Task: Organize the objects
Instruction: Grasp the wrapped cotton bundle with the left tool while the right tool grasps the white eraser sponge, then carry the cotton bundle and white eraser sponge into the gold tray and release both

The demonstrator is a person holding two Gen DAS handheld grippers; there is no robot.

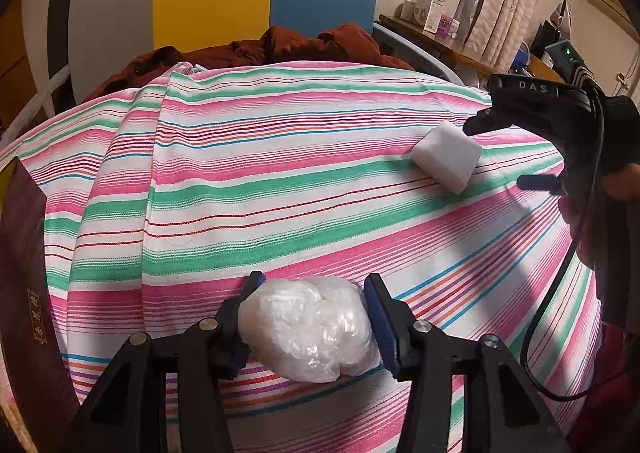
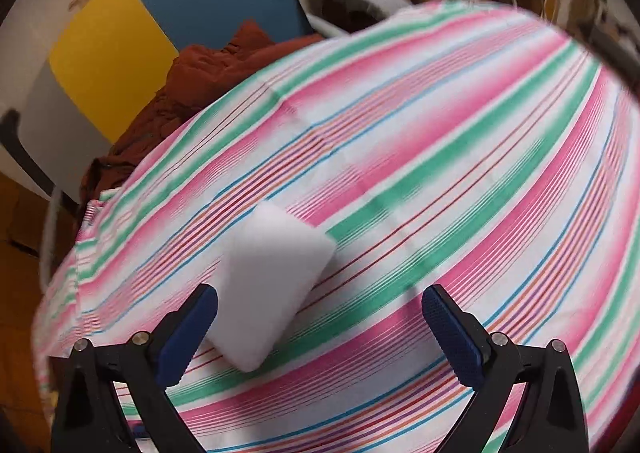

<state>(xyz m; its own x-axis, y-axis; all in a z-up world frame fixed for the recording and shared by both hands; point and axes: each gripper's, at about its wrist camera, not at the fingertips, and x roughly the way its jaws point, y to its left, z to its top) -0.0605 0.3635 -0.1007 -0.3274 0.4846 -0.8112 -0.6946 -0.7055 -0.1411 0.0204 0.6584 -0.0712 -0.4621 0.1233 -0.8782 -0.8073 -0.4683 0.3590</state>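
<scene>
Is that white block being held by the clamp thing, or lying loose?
Lying loose: the white block rests on the striped cloth, the right hand-held gripper open.

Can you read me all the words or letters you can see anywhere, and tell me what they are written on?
"DAS": white letters on the black body of the right gripper, seen from the left wrist camera.
White box on the far table: has print, but too small to read.
Shelf items in the right wrist view: too blurred to read.
</scene>
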